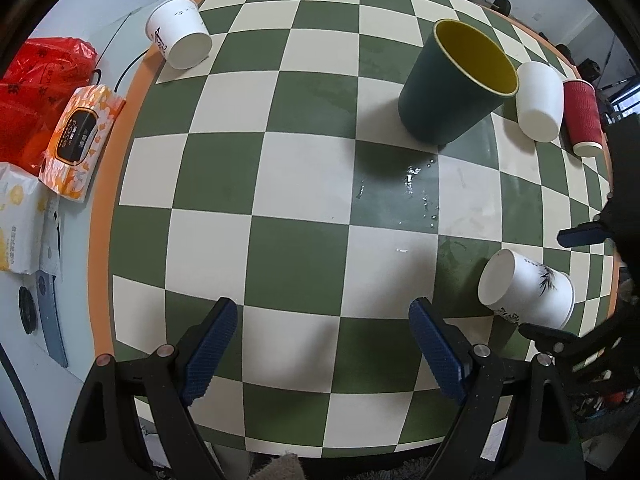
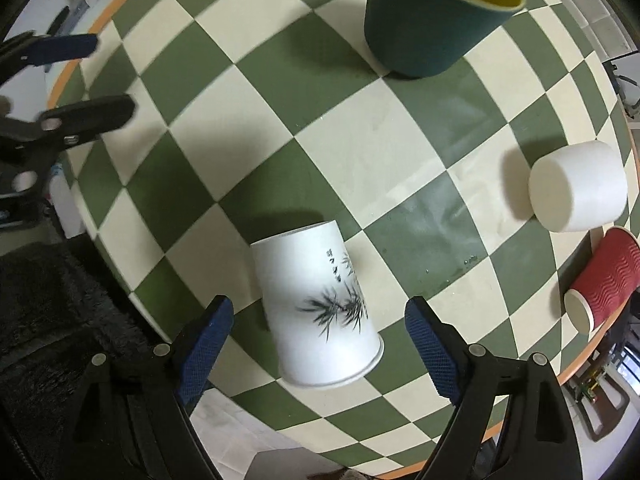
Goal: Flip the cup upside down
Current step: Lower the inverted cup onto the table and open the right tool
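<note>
Between flips: bamboo cup (image 2: 320, 312) inverted, both grippers (image 1: 322, 344) (image 2: 318, 344) released, teal cup (image 1: 456, 80) upright, needs grasping.

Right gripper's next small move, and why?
Probably shift the right gripper over to the teal cup: it alone stands mouth-up. The bamboo-print cup between the open fingers already sits rim-down, as do the other cups, so flipping looks left only there.

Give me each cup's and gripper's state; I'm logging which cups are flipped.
Green cup: upright, mouth open upward.
Bamboo-print cup: upside down, ungripped.
Plain white cup: upside down.
Red ribbed cup: upside down.
Far white printed cup: upside down.
Left hand-held gripper: open, empty.
Right hand-held gripper: open, straddling the bamboo-print cup.
</note>
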A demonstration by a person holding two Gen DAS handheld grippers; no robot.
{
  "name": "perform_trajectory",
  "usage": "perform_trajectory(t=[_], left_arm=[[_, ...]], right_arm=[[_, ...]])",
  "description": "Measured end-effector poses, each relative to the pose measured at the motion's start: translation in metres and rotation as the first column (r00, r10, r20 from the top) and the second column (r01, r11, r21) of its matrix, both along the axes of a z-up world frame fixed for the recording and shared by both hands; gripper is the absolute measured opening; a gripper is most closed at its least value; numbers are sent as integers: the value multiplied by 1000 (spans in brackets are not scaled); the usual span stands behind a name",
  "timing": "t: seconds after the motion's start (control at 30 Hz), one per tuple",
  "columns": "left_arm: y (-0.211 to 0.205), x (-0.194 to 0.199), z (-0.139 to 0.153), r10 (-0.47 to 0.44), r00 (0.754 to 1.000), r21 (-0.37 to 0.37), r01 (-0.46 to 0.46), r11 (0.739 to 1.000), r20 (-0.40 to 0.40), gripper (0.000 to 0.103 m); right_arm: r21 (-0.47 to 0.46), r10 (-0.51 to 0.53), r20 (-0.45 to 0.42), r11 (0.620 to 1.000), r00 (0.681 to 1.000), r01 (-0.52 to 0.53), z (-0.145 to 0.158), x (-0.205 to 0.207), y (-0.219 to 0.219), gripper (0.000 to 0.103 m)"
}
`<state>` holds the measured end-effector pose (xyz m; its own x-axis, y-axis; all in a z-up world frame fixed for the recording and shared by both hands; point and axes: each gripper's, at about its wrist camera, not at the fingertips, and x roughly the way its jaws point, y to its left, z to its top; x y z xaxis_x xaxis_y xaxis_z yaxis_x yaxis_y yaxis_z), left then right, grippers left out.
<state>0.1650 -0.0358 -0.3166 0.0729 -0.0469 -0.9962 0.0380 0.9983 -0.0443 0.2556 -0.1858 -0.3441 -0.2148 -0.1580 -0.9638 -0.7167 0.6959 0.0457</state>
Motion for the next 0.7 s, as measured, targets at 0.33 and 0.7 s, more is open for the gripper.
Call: perform_trajectory(t=[0.33,0.7], left_arm=[[0,-3,-9,7,1000,3,-7,1000,-15,88],[-3,3,-16,-2,1000,-8,2,1000,-31,88]], right_arm=[[-37,-5,-40,999,999,4,-43,-1,18,78],[152,-218,84,967,972,204,-6,0,-4,66]])
